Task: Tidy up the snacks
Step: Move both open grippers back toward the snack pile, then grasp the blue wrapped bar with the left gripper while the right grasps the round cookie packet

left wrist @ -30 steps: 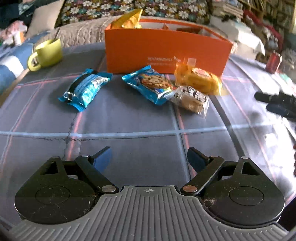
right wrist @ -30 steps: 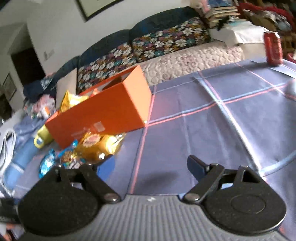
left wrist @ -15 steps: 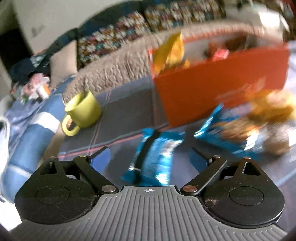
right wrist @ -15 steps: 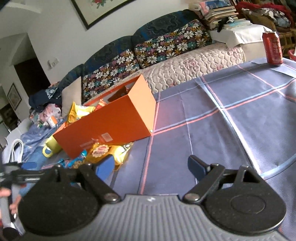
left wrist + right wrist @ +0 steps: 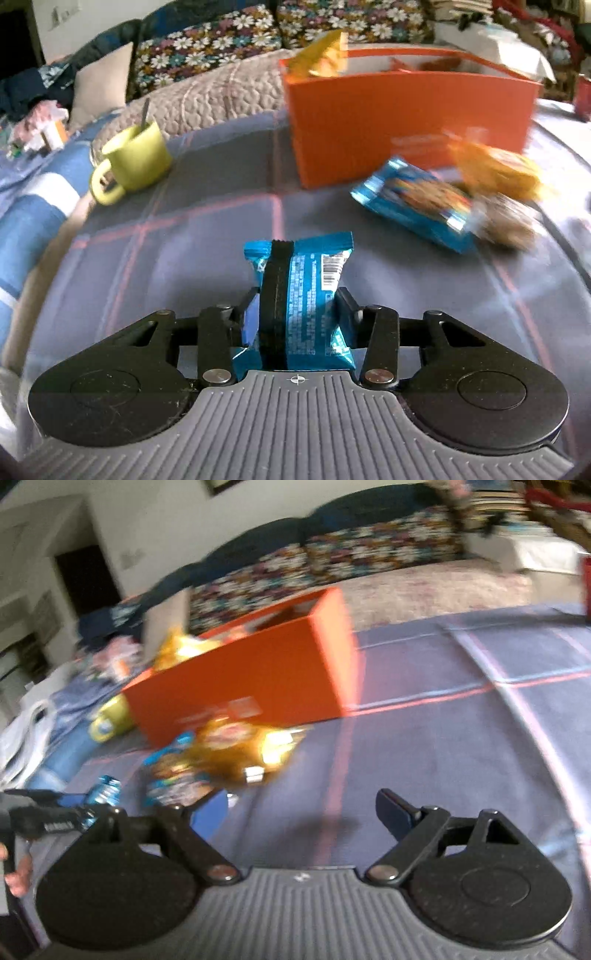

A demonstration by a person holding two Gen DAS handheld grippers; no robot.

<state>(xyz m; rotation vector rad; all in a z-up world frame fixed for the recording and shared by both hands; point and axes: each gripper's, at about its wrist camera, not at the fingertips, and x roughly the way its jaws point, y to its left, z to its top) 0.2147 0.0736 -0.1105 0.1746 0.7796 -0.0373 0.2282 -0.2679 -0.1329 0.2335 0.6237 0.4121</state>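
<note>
My left gripper (image 5: 297, 299) is shut on a blue and black snack packet (image 5: 306, 295), holding it over the checked tablecloth. An orange box (image 5: 399, 118) with a yellow bag sticking out stands beyond it. A blue cookie packet (image 5: 413, 203), a yellow packet (image 5: 498, 170) and a clear wrapped biscuit (image 5: 506, 221) lie in front of the box. My right gripper (image 5: 301, 808) is open and empty above the cloth, right of the snacks (image 5: 229, 753) and the box (image 5: 251, 679). The left gripper with its packet (image 5: 103, 794) shows at the far left.
A green mug (image 5: 133, 162) with a spoon stands left of the box. A red can (image 5: 585, 587) stands at the table's far right. A sofa with floral cushions (image 5: 229, 40) runs behind the table.
My left gripper moved onto the blue and black packet and shut on it. My right gripper stayed open and shifted slightly; its view is blurred.
</note>
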